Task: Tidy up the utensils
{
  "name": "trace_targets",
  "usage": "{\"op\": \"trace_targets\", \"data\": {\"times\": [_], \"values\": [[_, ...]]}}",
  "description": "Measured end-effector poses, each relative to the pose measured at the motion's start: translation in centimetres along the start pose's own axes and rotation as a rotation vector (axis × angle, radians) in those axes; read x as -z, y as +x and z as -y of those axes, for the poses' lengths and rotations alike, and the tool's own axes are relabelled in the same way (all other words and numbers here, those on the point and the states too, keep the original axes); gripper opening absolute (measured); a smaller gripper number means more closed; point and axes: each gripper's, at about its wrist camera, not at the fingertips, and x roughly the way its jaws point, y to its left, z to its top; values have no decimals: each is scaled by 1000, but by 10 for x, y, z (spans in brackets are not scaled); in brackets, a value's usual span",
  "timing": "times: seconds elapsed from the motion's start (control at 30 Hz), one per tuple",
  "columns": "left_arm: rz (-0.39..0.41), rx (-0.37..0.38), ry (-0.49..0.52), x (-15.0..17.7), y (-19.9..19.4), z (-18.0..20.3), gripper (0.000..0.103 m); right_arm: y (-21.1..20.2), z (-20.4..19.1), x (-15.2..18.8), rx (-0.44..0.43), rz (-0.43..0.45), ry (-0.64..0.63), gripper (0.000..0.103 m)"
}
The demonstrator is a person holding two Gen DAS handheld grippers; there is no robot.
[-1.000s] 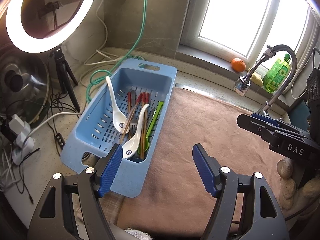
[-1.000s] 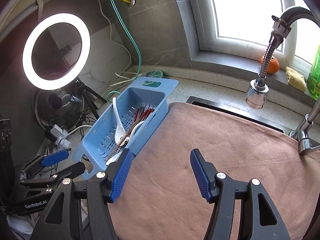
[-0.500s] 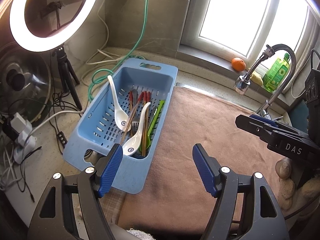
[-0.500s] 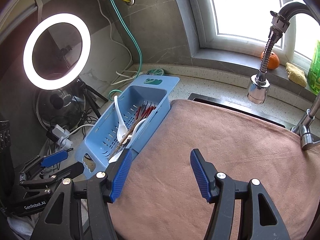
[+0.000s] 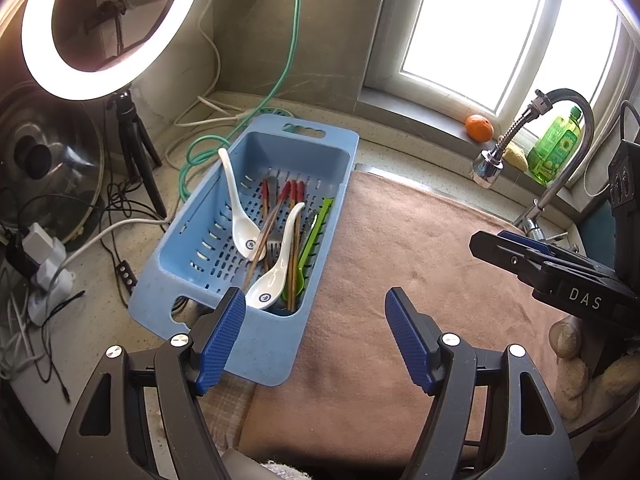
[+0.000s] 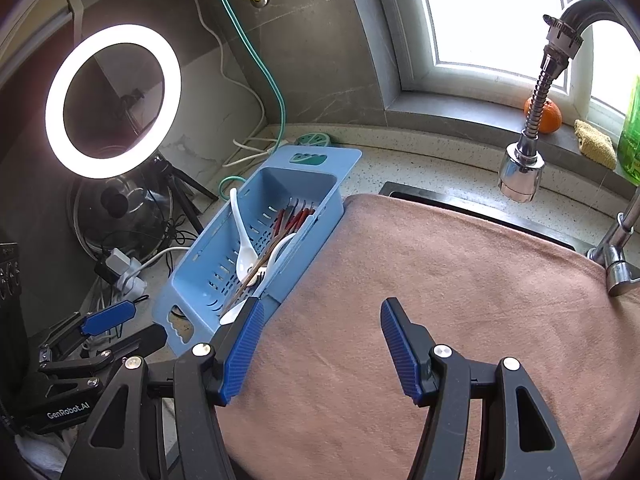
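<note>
A blue slotted basket (image 5: 192, 264) (image 6: 200, 264) lies left of a brown towel (image 5: 420, 248) (image 6: 440, 280). In it are two white spoons (image 5: 236, 208) (image 5: 276, 268), red-tipped chopsticks (image 5: 294, 200), a green utensil (image 5: 316, 228) and a fork. My left gripper (image 5: 314, 320) is open and empty, just before the basket's near end. My right gripper (image 6: 320, 324) is open and empty above the towel, right of the basket. The right gripper also shows in the left wrist view (image 5: 536, 264), the left one in the right wrist view (image 6: 116, 324).
A ring light (image 5: 80, 28) on a tripod, a pot lid (image 5: 44, 160), power strip and cables stand left of the basket. A faucet (image 6: 524, 160) hangs over the towel-covered sink. An orange (image 5: 479, 127), sponge and green bottle (image 5: 554, 148) sit on the sill.
Both grippers have drifted slightly back and up, so the basket sits a little further from them. Both stay open. Nothing in the basket moved.
</note>
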Motion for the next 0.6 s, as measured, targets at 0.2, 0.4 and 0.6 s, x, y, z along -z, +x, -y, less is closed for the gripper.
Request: {"op": "trace_targets", "data": {"times": [0.2,0.4,0.6], "values": [[-10,4,-1,-3,4,0,72,1,2,-1,1,-1,3,57],[-17,9,-1,-5,7,2,72,3,7,0,6,-11,10,57],[-13,15,18,-4,9,7,72,5,13,1,8,-15,21,57]]}}
